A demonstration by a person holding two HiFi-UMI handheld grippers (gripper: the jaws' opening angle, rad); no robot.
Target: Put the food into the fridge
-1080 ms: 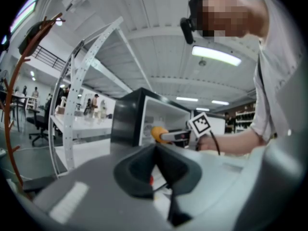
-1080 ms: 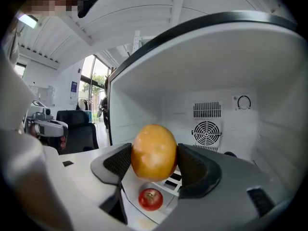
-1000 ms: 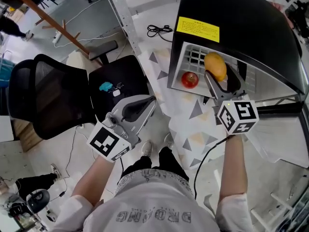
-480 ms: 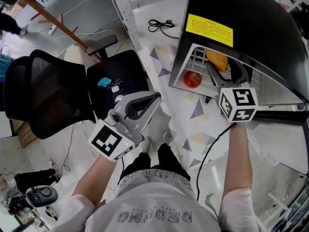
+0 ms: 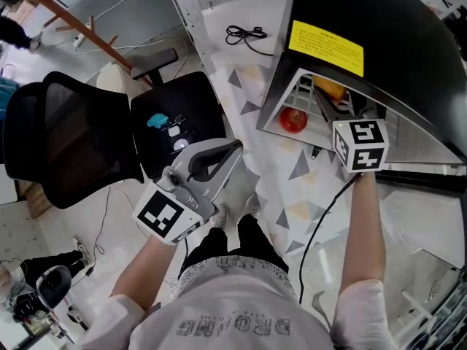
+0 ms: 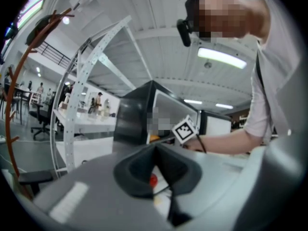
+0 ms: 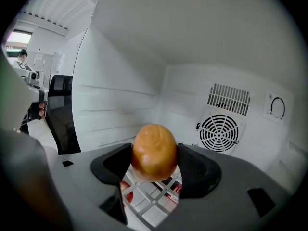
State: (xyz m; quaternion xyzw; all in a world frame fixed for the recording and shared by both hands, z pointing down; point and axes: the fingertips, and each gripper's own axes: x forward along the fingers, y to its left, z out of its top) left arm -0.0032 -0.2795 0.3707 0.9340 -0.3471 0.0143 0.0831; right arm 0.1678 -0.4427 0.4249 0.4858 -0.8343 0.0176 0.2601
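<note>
We hold the right gripper (image 7: 154, 161) inside the black fridge (image 5: 379, 20). Its two jaws press on a mango (image 7: 154, 146), one jaw on each side. The mango hangs over the fridge's white wire shelf (image 7: 150, 207), in front of the fridge's back wall. That wall has a round fan grille (image 7: 219, 133). A red apple (image 5: 294, 119) lies on the shelf too, near the fridge's open front and closer to the opening than the mango. A yellow label (image 5: 326, 48) is stuck on the outside of the fridge, above the opening. Our left gripper (image 5: 232, 150) is outside the fridge, well apart from it, and points toward it. Its jaws are closed tip to tip and nothing is between them. A black office chair (image 5: 73, 137) stands even farther from the fridge than the left gripper does. A thin black cable (image 5: 244, 35) lies coiled on the floor just beside the fridge.
</note>
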